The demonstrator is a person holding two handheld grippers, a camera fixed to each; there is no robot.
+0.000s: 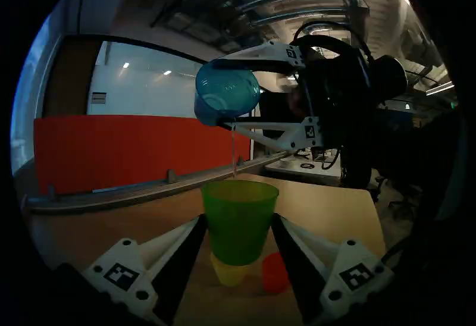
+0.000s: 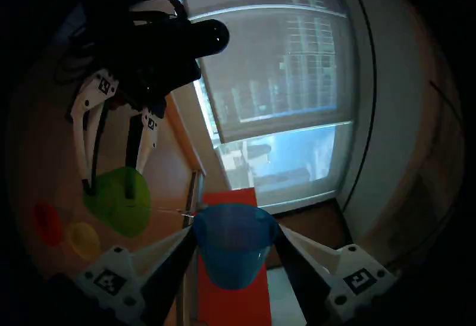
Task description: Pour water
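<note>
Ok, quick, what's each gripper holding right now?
Left gripper: closed on the green cup.
Right gripper: closed on the blue cup, tipped and pouring.

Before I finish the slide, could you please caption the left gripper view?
Right tongs tip blue cup; stream falls into green cup held by left tongs.

Green cup [image 1: 240, 222]: translucent plastic, tapered, upright, mouth up, pinched on both sides between fingers of left gripper [image 1: 238, 219]. Level inside not readable.

Blue cup [image 1: 226, 94]: translucent, similar tapered form, higher than green cup and apart from it, tipped well over, mouth angled down toward green cup, pinched on both sides by right gripper [image 2: 235, 231].

Thin water stream [image 1: 233, 150]: off blue cup's lowest lip, straight down to far edge of green cup's mouth. Seen in right gripper view as a fine line between the two rims.
</note>
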